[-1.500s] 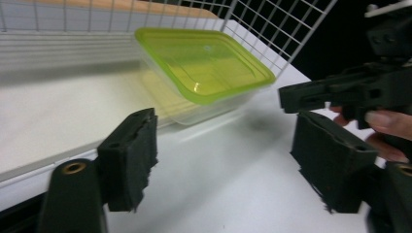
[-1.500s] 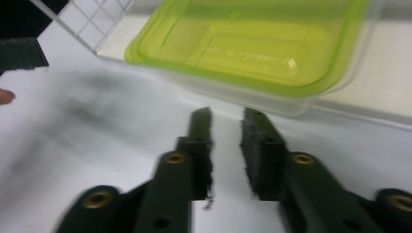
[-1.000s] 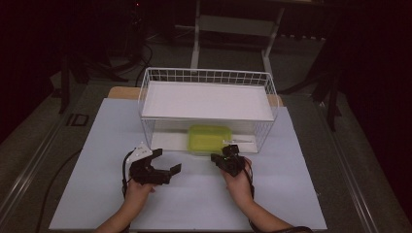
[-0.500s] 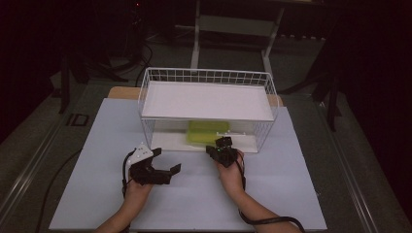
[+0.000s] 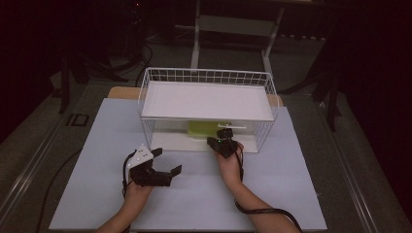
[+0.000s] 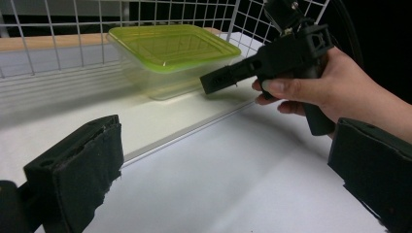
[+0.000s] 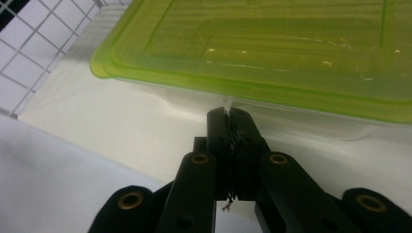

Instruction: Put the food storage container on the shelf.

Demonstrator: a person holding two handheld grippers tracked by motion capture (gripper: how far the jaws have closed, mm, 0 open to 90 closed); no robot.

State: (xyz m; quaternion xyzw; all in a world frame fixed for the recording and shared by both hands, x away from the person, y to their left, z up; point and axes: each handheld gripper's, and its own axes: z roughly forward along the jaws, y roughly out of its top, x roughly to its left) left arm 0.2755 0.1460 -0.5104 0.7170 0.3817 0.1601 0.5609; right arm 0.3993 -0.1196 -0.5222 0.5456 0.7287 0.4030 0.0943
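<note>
A clear box with a green lid [image 5: 206,128] [image 6: 170,46] [image 7: 272,43] sits on the lower white board of a white wire rack [image 5: 144,97], under its upper shelf. My right gripper [image 5: 216,141] [image 6: 206,83] [image 7: 228,114] is shut, nothing between its jaws, and its tips touch the box's near wall just below the lid rim. My left gripper [image 5: 168,161] [image 6: 223,184] rests low over the white table sheet, left of the right hand. It is open and holds nothing.
The rack's wire walls [image 6: 58,29] close in the box at the back and sides. The lower board's front edge [image 6: 194,133] makes a small step up from the table sheet [image 5: 194,194]. Dark floor and stands lie beyond the table.
My right gripper has moved forward toward the rack, and the green-lidded box has slid farther back under the upper shelf. The left gripper has stayed put.
</note>
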